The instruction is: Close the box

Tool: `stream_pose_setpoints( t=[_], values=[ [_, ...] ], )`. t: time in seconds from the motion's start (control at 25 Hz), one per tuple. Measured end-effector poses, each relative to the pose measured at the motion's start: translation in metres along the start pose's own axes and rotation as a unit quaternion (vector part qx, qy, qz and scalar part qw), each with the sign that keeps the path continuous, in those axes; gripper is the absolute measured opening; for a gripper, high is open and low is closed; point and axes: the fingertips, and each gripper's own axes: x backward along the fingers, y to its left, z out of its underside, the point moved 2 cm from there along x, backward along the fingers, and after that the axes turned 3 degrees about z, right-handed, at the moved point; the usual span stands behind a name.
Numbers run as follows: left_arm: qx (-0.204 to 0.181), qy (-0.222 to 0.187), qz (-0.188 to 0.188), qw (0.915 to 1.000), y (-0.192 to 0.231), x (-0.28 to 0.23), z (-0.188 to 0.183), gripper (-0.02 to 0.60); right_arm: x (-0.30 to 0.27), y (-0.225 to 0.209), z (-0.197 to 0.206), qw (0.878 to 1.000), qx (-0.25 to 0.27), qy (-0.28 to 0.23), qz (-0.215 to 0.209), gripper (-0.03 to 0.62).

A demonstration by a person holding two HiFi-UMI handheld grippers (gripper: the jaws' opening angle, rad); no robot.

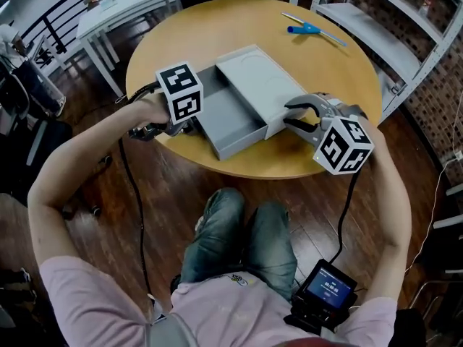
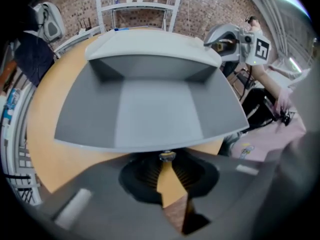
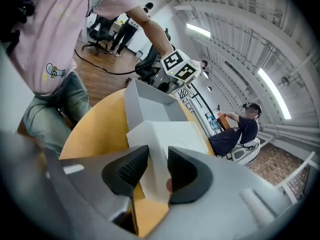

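**Drawer out, push-in step at hand**

The left gripper (image 1: 189, 124) pinches the small knob (image 2: 167, 156) on the grey drawer (image 1: 231, 114), which sits pulled well out of the white sleeve (image 1: 253, 74) on the table (image 1: 217, 27). The right gripper (image 1: 293, 116) clamps the sleeve's near end. Next, likely: slide the drawer straight in, with the sleeve braced.

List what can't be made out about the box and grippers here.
- Left gripper jaws, head view: hidden by its cube and hand.
- Shiny bit at those near-shut jaws, left gripper view: too small to name.
- Right gripper: sleeve between jaws; pressing or not unclear.
- Tray inner end, head view: under the sleeve.
- Blue tool, head view: too small.
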Motion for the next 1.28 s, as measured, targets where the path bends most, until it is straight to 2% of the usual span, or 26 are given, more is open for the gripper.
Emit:
stream_pose_setpoints(
  t=[0.36, 0.6, 0.8, 0.92, 1.04, 1.12, 1.16, 1.28],
  values=[
    [-0.011, 0.010, -0.006, 0.9999, -0.002, 0.000, -0.006, 0.064, 0.002, -0.002, -0.003, 1.000, -0.007, -0.005, -0.005, 0.129],
    [-0.009, -0.004, -0.014, 0.9999, 0.004, -0.006, -0.055, 0.064, 0.001, -0.003, -0.004, 1.000, -0.008, -0.009, 0.002, 0.129],
    [-0.005, -0.022, -0.018, 0.9996, 0.012, -0.018, -0.109, 0.064, 0.000, -0.001, -0.004, 1.000, -0.007, -0.013, 0.001, 0.129],
    [-0.020, 0.008, -0.038, 0.9990, 0.018, -0.017, -0.122, 0.064, 0.000, -0.004, -0.003, 1.000, -0.008, -0.019, 0.007, 0.129],
    [-0.021, -0.004, -0.042, 0.9989, 0.018, -0.016, -0.126, 0.064, 0.002, -0.007, 0.000, 0.999, -0.011, -0.032, 0.015, 0.130],
    [-0.013, -0.031, -0.041, 0.9986, 0.017, -0.016, -0.125, 0.066, 0.004, -0.005, 0.002, 0.998, -0.006, -0.046, 0.040, 0.134],
    [-0.010, -0.052, -0.042, 0.9977, 0.016, -0.016, -0.124, 0.066, 0.006, -0.004, 0.002, 0.996, 0.000, -0.052, 0.067, 0.137],
    [-0.040, -0.139, -0.052, 0.9882, 0.013, -0.008, -0.119, 0.057, 0.022, -0.009, -0.002, 0.979, 0.000, -0.072, 0.190, 0.176]
  ],
)
